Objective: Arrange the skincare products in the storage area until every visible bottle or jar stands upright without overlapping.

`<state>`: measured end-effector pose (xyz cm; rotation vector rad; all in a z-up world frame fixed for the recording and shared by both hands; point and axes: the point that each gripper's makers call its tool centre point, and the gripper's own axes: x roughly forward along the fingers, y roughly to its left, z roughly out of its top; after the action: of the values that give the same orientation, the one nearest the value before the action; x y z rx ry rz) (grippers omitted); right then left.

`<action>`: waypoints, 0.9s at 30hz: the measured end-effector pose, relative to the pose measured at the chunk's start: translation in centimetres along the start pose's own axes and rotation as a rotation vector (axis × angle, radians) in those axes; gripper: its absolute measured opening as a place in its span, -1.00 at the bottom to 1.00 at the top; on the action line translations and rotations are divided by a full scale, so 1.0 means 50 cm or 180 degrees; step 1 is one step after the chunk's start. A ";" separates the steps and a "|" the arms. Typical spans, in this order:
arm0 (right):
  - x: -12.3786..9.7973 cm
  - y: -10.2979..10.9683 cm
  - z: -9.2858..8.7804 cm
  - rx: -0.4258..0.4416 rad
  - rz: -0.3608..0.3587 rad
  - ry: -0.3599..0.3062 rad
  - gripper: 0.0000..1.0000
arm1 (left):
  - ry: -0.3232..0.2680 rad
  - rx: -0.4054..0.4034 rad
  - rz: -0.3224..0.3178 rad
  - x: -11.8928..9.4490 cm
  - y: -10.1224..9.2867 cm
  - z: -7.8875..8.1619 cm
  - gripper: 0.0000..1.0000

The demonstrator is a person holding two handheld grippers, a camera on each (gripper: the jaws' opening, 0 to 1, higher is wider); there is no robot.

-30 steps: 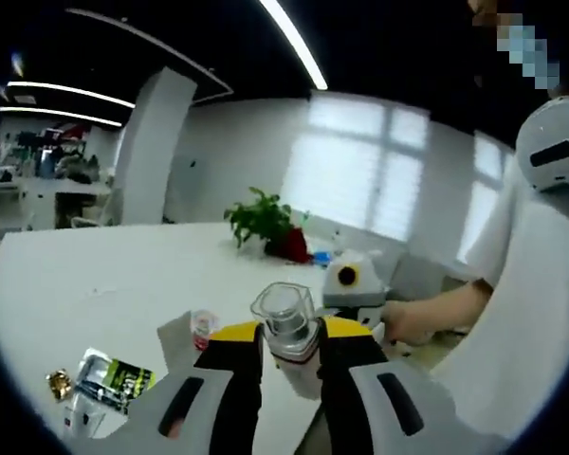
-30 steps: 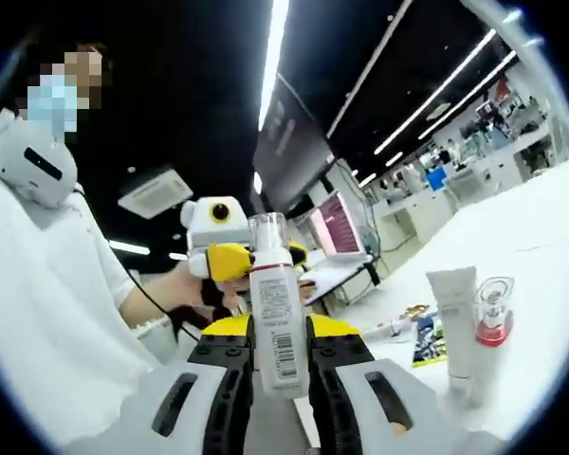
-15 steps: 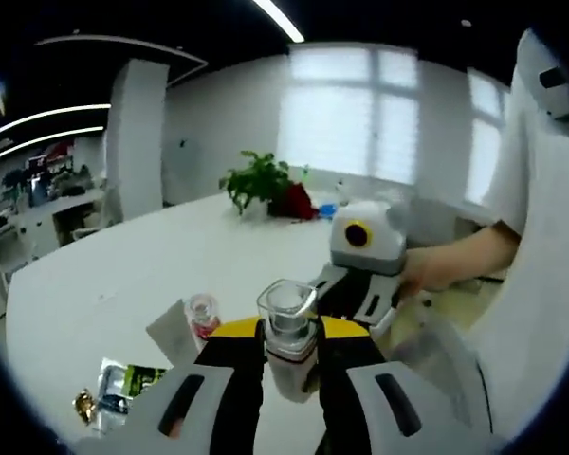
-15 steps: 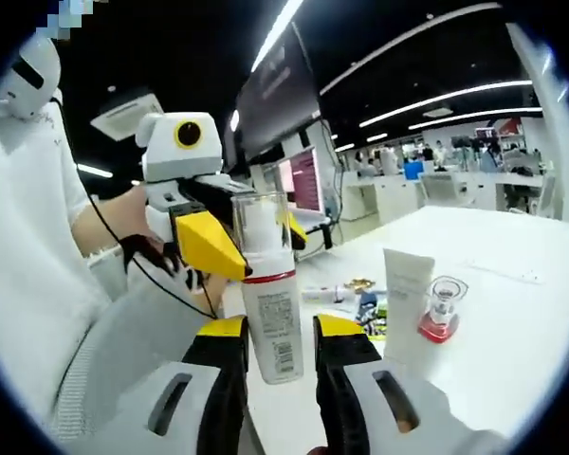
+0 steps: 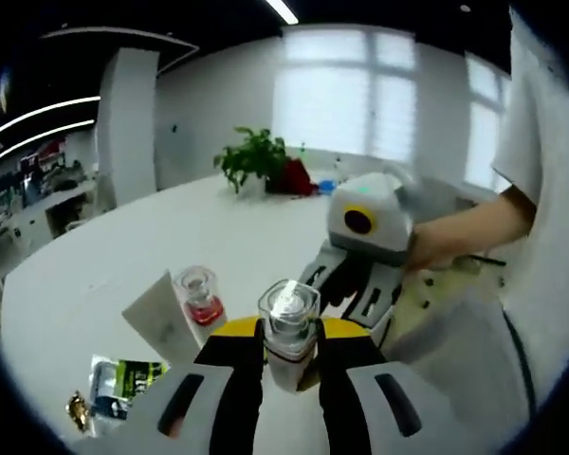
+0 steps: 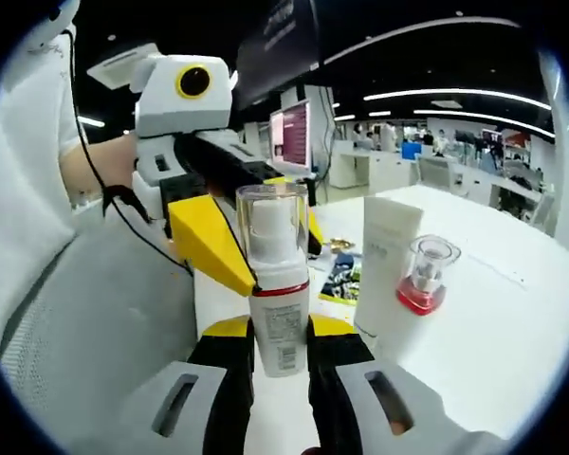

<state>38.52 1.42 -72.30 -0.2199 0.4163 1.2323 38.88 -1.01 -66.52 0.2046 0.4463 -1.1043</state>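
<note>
Two claws, one bottle: left claw (image 5: 289,355) and right claw (image 6: 279,358) both clenched on the white spray bottle with a clear cap and red band (image 6: 277,284), held upright above the white surface (image 6: 474,351). Just beyond, a white squeeze tube (image 6: 384,265) and a small clear-capped red-based jar (image 6: 425,277) stand upright, close together. A dark-printed sachet (image 5: 123,384) lies flat nearby. Judging progress: two standing, this bottle not yet set down.
</note>
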 end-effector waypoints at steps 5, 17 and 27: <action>0.029 -0.013 -0.059 -0.0023 -0.0008 0.0207 -0.59 | 0.0219 -0.0015 0.0020 0.036 0.008 -0.055 -0.67; 0.064 -0.044 -0.133 -0.0160 0.0080 0.0495 -0.59 | 0.0399 -0.0139 0.0241 0.078 0.042 -0.127 -0.67; 0.071 -0.061 -0.137 -0.0209 0.0065 0.0462 -0.59 | 0.0383 -0.0101 0.0293 0.090 0.057 -0.131 -0.67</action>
<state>41.07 0.89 -80.17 -0.3636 0.5049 1.2554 41.49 -0.98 -74.54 0.2623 0.5560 -0.9974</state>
